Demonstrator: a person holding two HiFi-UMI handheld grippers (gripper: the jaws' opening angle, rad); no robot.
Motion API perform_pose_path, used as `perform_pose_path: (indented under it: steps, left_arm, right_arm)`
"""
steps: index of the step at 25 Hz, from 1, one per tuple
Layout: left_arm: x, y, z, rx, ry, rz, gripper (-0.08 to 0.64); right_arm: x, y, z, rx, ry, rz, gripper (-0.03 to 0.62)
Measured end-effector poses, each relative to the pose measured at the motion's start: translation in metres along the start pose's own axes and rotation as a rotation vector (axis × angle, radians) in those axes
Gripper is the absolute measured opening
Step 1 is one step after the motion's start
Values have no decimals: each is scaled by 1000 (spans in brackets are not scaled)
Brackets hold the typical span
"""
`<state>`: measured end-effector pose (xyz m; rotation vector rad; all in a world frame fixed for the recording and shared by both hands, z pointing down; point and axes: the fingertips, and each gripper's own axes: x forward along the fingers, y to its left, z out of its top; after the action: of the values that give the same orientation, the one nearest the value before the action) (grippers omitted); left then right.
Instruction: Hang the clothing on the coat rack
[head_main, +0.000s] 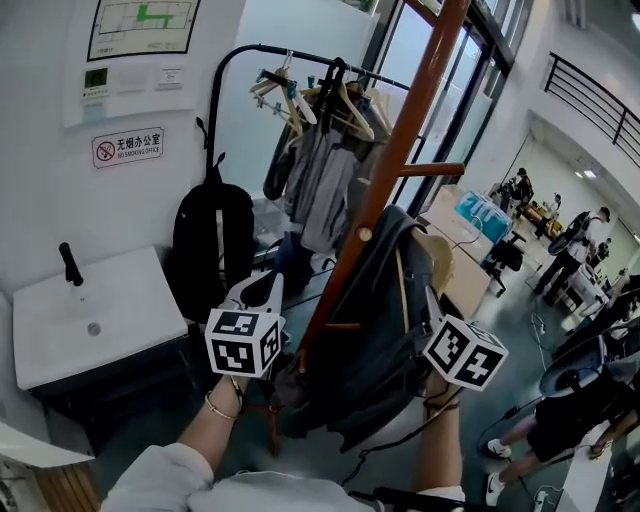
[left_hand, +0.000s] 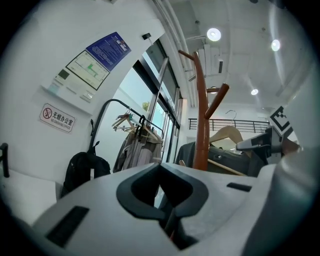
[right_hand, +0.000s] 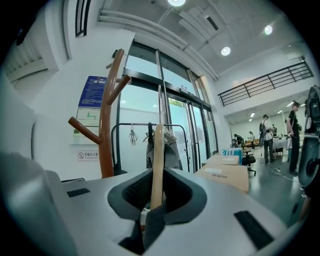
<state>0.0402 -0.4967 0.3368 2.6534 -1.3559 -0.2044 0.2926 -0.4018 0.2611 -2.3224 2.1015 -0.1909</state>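
A brown wooden coat rack (head_main: 400, 150) rises slanted through the middle of the head view, with side pegs. A dark grey garment (head_main: 375, 340) on a wooden hanger (head_main: 402, 285) hangs against the pole. My right gripper (right_hand: 157, 192) is shut on the hanger's wooden bar (right_hand: 157, 160), which stands upright between its pads; its marker cube (head_main: 465, 352) shows right of the garment. My left gripper (head_main: 262, 292) sits left of the pole, jaws drawn together with nothing clear between them. In the left gripper view the rack (left_hand: 201, 130) and garment (left_hand: 225, 157) lie ahead to the right.
A black clothes rail (head_main: 320, 120) with hangers and grey clothes stands behind the rack. A black backpack (head_main: 210, 245) leans on the wall, beside a white sink cabinet (head_main: 90, 310). Cardboard boxes (right_hand: 227, 175) and several people (head_main: 570, 250) are off to the right.
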Motion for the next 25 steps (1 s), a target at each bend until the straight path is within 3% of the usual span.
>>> perform_pose_path:
  steps: [8, 25]
  left_arm:
    - [-13, 11, 15, 29, -19, 75, 7]
    - [-27, 4, 6, -16, -19, 109, 8]
  right_arm:
    - [-4, 5, 21, -38, -30, 43, 71]
    - [-16, 37, 72, -166, -70, 128, 71]
